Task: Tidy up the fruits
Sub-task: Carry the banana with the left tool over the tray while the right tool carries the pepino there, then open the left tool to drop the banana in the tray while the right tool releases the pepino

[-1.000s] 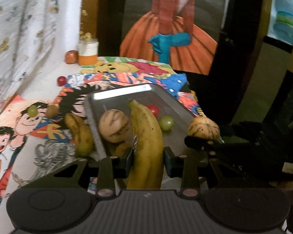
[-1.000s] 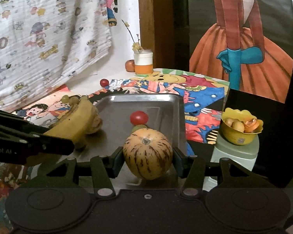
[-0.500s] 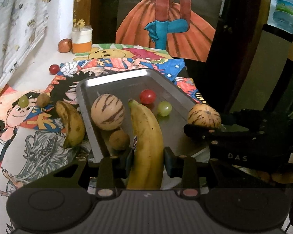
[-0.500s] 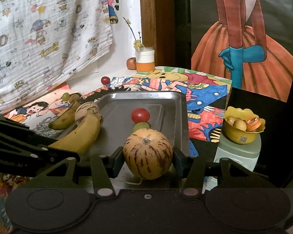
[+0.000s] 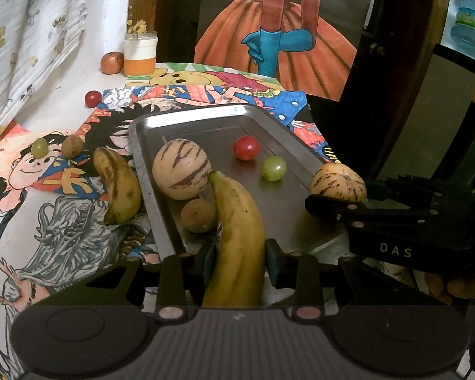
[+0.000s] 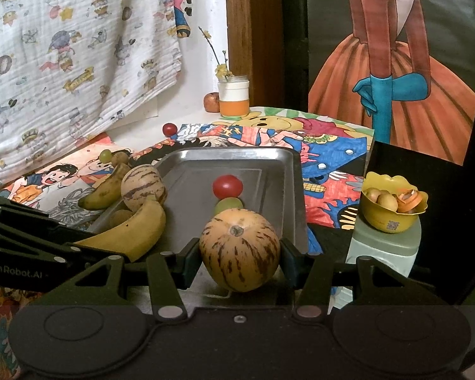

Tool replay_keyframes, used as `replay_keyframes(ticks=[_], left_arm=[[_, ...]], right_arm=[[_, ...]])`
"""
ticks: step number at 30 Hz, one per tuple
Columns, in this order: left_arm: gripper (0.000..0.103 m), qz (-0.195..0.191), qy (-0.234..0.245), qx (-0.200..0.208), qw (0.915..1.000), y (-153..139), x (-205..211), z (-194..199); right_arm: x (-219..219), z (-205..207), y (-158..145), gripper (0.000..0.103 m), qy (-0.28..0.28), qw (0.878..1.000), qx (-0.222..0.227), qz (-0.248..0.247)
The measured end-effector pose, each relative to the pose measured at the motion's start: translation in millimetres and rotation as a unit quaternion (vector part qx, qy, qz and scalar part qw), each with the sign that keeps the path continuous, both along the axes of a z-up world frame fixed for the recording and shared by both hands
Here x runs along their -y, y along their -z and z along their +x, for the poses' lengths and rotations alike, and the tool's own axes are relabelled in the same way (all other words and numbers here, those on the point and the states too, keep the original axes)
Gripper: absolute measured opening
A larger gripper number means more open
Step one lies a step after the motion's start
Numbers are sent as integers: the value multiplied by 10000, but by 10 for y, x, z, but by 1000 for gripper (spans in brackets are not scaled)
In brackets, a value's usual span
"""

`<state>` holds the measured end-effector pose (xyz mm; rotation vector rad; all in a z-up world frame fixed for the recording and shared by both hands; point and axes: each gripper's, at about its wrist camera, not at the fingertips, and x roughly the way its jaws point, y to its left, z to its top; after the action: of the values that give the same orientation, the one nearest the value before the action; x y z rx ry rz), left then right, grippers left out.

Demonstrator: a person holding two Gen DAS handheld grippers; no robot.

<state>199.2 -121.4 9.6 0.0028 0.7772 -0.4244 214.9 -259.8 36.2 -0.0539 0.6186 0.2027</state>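
Both hands are loaded over the metal tray. The left gripper has its fingers clamped on a ripe banana, which points out over the near end of the tray with its tip touching a striped melon that lies against the tray's left wall. Just beside the banana, tucked below that melon, sits a small brown fruit.

Over on the right, the right gripper has its fingers pressed on either side of a second striped melon, stem end facing the camera, at the tray's near right edge. From the left wrist view that same melon shows at the tray's right rim.

In the middle of the tray lie a red tomato and a green grape, close together but apart.

Off the tray, on the tabletop covered with cartoon drawings, a spotted banana lies just beside the tray's left wall. Further towards the left edge are another green grape and a brown nut-like fruit. A small red fruit sits towards the far edge, and in the far corner an apple touches a white and orange jar.

Off the tabletop's right side, a yellow bowl with small fruits stands on a pale container.
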Motion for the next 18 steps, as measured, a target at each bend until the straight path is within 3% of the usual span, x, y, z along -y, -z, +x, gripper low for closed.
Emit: replay_keyframes(ticks=[11,18], left_arm=[[40,-213,-188,161,9995,-96,-76,-178],[55,-550,-644,340,9958,-153,-265,-323]], right_arm=[[-32,-94,-83,59,44,9999,160,19],[-86,-224,-164,69,62,9996,264,43]])
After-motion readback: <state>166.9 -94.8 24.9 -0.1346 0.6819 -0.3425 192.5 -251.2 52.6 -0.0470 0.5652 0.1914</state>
